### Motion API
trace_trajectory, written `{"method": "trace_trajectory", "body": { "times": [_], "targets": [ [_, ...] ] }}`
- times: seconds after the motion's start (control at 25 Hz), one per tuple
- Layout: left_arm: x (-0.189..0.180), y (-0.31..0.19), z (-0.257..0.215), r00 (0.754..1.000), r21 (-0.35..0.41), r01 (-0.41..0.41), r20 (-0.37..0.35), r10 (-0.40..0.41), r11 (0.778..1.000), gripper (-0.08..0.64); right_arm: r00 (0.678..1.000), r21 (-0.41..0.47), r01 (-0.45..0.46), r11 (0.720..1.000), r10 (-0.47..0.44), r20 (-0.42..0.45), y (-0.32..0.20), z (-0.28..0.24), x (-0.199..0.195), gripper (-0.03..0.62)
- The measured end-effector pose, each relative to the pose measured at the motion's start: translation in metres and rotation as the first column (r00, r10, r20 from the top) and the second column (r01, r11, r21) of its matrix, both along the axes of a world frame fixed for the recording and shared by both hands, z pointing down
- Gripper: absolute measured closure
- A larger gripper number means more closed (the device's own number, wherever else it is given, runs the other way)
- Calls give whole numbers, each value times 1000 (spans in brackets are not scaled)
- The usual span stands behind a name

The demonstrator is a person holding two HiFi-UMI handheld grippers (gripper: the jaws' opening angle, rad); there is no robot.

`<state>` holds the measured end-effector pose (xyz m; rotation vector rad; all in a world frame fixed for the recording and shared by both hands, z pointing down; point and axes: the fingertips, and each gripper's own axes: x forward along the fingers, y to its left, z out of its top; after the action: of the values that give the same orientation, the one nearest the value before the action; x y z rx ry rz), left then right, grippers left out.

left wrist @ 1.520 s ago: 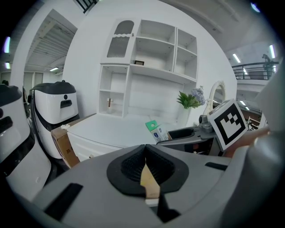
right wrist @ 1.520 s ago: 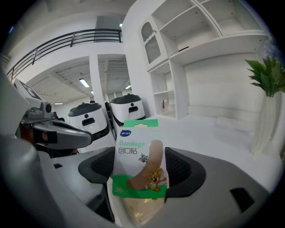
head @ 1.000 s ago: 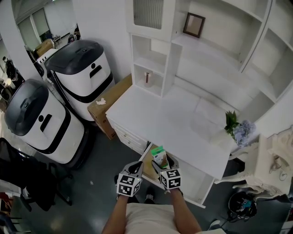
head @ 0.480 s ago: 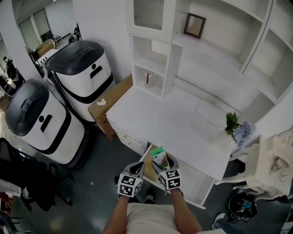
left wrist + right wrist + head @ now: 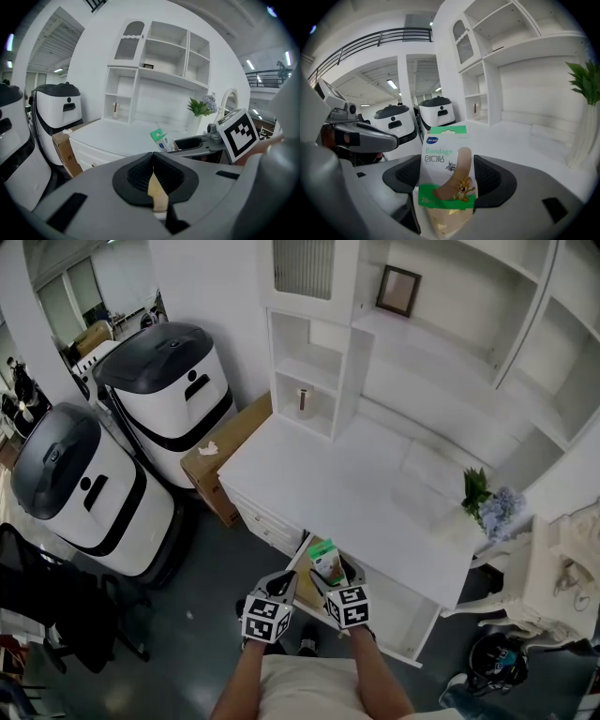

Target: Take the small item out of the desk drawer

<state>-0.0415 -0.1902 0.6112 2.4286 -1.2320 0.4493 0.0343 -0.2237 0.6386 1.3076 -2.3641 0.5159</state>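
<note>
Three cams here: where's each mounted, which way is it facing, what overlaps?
Head view: on the head, steeply down at desk and open drawer; forearms, left gripper, right gripper show.
Left gripper view: along its closed jaws toward the shelves; right gripper at right.
Right gripper view: along jaws clamping the bandage box; left gripper at left.
Shared: box in all three.

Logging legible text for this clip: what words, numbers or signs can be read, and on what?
"Bandage": front of the bandage box.
"创口贴": same box, just below.
"26": its green band; what follows is unreadable.
The box's blue logo and the print on the cardboard box: too small to read.
</note>
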Motion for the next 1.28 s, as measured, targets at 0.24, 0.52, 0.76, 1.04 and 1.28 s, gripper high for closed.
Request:
{"method": "trace_trajectory", "body": {
  "times": [0.24,0.52,0.76,1.04,1.28],
  "targets": [
    [2,0,0,1000,1,-9,-1,9,1000,543,1000,-1,2,1000,-2,-3,0,1,-1,229],
    [1,2,1,1000,-5,-1,-5,1,1000,543,1000,-5,-9,1000,9,-8,2,4,3,229],
    [0,4,-1,1000,1,-3,-4,3,1000,543,1000,-3,-4,1000,4,-13,3,4,1,229],
    [0,5,-2,1000,3,-4,-3,4,1000,543,1000,-6,1,1000,-1,-10,4,4,0,229],
    [-2,5,-2,1000,2,-4,-3,4,1000,543,1000,-7,6,1000,-6,-8,4,4,-4,229]
  ]
}}
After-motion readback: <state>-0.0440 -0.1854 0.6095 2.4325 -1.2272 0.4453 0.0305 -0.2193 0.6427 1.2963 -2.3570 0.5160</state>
